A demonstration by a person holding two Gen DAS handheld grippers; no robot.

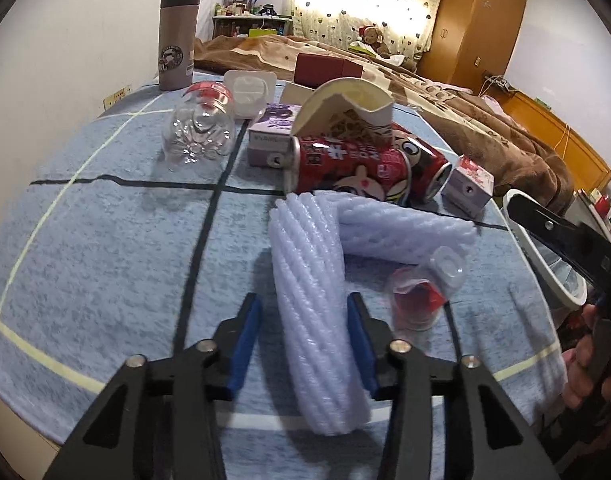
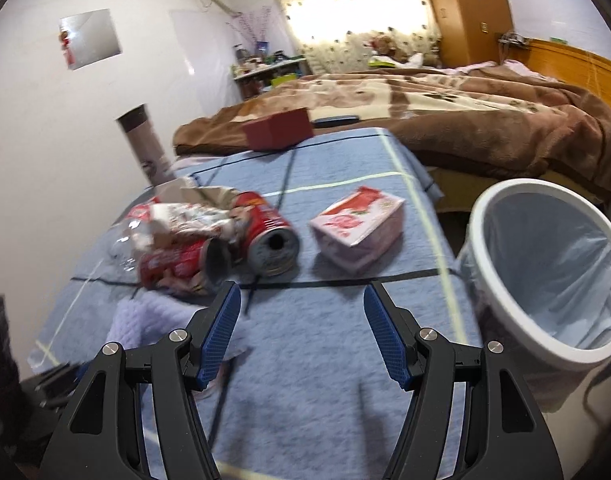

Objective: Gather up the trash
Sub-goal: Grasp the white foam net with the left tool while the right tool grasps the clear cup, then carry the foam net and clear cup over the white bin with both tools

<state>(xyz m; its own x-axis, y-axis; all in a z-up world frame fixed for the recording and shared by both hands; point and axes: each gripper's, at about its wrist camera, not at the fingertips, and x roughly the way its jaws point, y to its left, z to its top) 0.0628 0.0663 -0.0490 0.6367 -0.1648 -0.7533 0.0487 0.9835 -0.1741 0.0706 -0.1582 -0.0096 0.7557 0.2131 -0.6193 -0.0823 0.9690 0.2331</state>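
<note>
A rolled white foam net [image 1: 309,312] lies on the blue cloth between the blue pads of my left gripper [image 1: 303,320]. The right pad touches it, while a strip of cloth shows beside the left pad. Behind it lie a second foam net [image 1: 405,236], a small clear cup [image 1: 421,296], two red cans [image 1: 345,168], a torn paper cup [image 1: 345,108], a clear bottle [image 1: 197,136] and a pink carton [image 1: 467,186]. My right gripper [image 2: 301,320] hangs open over bare cloth with nothing in it. The cans [image 2: 271,240] and carton [image 2: 357,228] lie ahead of it.
A white bin [image 2: 476,240] with a clear liner stands at the table's right edge, close to my right gripper. A brown thermos [image 1: 177,40], a dark red box [image 1: 325,68] and a purple carton [image 1: 269,140] sit farther back. A bed with a brown blanket [image 2: 465,120] lies beyond.
</note>
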